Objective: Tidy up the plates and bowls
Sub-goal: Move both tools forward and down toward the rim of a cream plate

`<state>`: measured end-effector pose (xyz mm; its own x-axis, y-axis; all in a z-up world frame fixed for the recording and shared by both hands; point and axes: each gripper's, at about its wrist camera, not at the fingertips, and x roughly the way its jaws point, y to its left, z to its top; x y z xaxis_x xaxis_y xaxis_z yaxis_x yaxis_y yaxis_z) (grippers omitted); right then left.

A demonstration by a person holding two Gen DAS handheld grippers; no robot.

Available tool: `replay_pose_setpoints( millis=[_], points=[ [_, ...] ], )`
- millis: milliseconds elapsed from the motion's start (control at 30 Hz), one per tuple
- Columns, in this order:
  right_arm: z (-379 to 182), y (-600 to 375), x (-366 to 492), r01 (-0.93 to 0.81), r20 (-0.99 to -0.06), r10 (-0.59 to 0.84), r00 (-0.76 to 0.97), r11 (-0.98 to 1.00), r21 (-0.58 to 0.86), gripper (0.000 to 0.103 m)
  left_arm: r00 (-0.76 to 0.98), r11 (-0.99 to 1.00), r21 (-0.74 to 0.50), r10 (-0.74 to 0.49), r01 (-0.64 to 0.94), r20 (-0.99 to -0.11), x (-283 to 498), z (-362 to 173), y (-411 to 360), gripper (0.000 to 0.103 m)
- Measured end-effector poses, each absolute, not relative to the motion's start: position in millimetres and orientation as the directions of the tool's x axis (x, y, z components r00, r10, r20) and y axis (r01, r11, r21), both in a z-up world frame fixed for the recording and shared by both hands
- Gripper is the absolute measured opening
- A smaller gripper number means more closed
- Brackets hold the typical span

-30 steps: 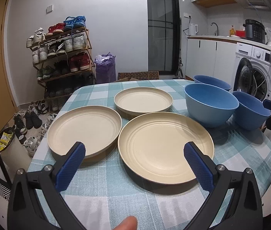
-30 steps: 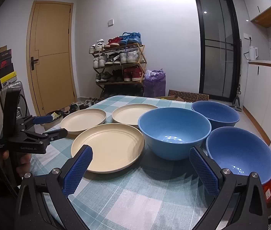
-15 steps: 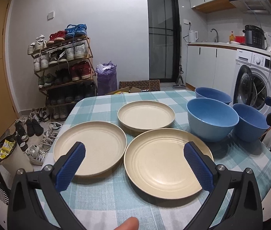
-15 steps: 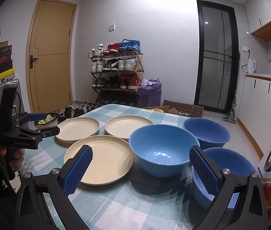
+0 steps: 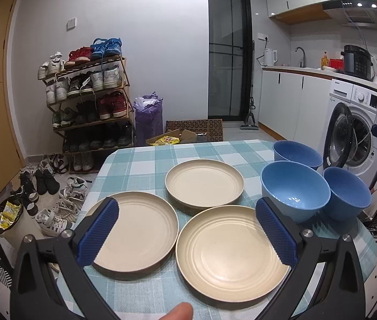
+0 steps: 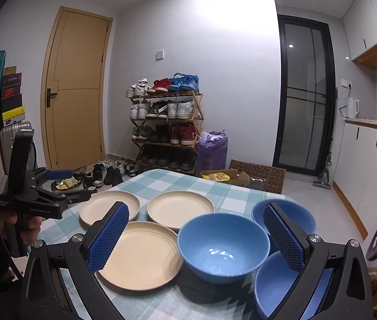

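- Two grippers are held above the near edge of the checked tablecloth (image 5: 145, 157); the left gripper (image 5: 185, 229) has its jaws spread wide with nothing between them, and so does the right gripper (image 6: 197, 240).
- Three beige plates lie flat and separate, none stacked. From the left wrist view, the near plate (image 5: 231, 256) is at 6 o'clock of the group, the left plate (image 5: 137, 229) at 9 o'clock just beside it, and the far plate (image 5: 204, 181) at 12 o'clock.
- Three blue bowls stand upright at 3 o'clock of the plates: the middle bowl (image 6: 223, 245), the far bowl (image 6: 295, 213) behind it, and the near bowl (image 6: 276, 285) at the table's right edge.
- Judged from this layout, nothing is sorted yet; the step in hand looks like choosing a first piece.
- For a good start, the left gripper would likely lower over a plate rim and pinch it edge-on, since the plates lie flat and offer little else to grip.
- Bowls look easiest taken by the wall, one finger inside, then nested into a neighbour.
- Risk: the near bowl sits close to the table edge, so a sideways nudge could tip it off.
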<state>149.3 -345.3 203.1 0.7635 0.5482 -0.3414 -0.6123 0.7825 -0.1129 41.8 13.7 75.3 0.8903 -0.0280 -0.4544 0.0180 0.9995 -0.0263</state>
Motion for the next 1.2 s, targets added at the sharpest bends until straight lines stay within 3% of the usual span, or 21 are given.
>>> replay_pose_setpoints(
  millis=[367,733,1200],
  points=[
    [265.4,-342.1,178.6,-0.639,-0.288,0.601,0.746,0.767,-0.053,0.103,0.909,0.998,-0.057,-0.038,0.016,-0.416,57.5,106.4,26.0,0.103],
    [293.8,-310.4,228.4,-0.656,-0.352,0.604,0.715,0.754,-0.038,0.103,0.909,0.997,-0.075,-0.042,0.011,-0.416,90.9,123.7,34.3,0.103],
    [282.8,-278.2,292.7,-0.666,-0.436,0.597,0.673,0.746,-0.006,0.103,0.893,0.995,-0.098,-0.042,-0.002,-0.448,140.7,121.0,43.3,0.103]
  ],
)
